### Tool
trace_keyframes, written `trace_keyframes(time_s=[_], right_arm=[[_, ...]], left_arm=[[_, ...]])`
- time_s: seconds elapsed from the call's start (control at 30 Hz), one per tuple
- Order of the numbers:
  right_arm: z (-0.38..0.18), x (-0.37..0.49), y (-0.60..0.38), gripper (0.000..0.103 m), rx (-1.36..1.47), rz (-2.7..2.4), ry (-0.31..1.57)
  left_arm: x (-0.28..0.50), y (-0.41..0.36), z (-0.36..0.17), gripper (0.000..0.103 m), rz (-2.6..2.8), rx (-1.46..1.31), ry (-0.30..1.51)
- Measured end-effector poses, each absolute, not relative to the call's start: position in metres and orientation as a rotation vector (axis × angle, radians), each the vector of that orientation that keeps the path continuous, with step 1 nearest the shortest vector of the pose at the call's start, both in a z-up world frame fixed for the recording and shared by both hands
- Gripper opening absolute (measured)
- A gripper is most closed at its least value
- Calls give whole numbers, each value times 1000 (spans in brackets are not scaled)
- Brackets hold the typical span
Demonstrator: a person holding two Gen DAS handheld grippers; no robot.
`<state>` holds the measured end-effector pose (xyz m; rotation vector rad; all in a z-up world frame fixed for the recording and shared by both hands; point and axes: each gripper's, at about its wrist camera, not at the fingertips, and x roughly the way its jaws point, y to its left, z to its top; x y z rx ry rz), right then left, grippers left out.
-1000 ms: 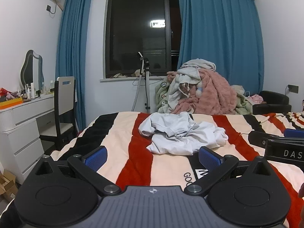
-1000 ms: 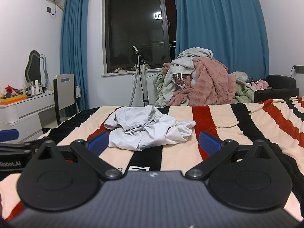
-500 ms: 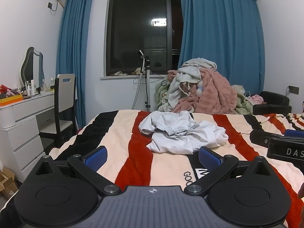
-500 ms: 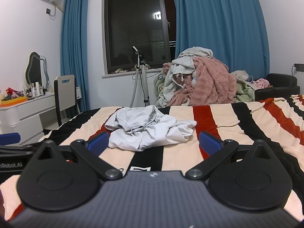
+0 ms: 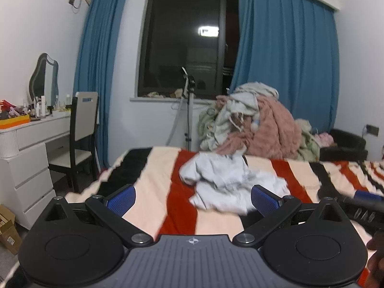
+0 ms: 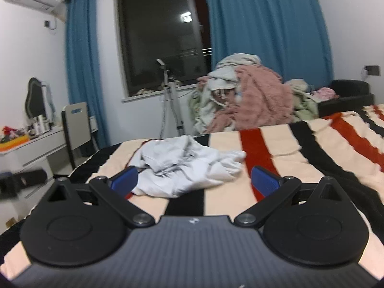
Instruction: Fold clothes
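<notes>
A crumpled pale grey-white garment (image 5: 225,182) lies in a heap on the striped bed; it also shows in the right wrist view (image 6: 184,165). My left gripper (image 5: 193,200) is open and empty, a little short of the garment's near edge. My right gripper (image 6: 194,180) is open and empty, with the garment's near edge between its blue fingertips (image 6: 265,180). The right gripper shows blurred at the right edge of the left wrist view (image 5: 360,204).
The bed has a red, black and cream striped blanket (image 5: 148,168). A large pile of clothes and a pink blanket (image 5: 254,124) sits beyond the bed's far end. A white dresser (image 5: 26,153) and chair (image 5: 81,129) stand left. A black armchair (image 6: 345,93) stands right.
Both grippers have moved forward toward the garment, which looks nearer. The right gripper has tilted and its view is blurred by motion. Both stay open.
</notes>
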<state>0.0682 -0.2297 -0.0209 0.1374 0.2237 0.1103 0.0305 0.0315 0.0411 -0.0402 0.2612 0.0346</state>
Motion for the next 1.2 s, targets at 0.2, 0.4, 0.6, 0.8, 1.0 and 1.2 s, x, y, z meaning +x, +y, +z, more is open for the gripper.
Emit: trace_keyframes(time_s=[0.2, 0.4, 0.6, 0.8, 1.0, 1.2], right_arm=[[-29, 160, -176, 75, 6, 176, 304], [-66, 271, -118, 73, -99, 201, 383], [-103, 352, -78, 60, -249, 126, 431], [-80, 345, -87, 15, -275, 48, 297], [-13, 270, -144, 13, -186, 76, 143], [25, 169, -190, 13, -106, 132, 62]], left_arm=[[64, 67, 42, 103, 112, -54, 261], [100, 105, 0, 103, 175, -77, 316], [137, 131, -34, 103, 192, -138, 365], [154, 145, -53, 103, 216, -183, 414], [146, 127, -44, 103, 184, -151, 355], [112, 81, -27, 103, 6, -91, 268]])
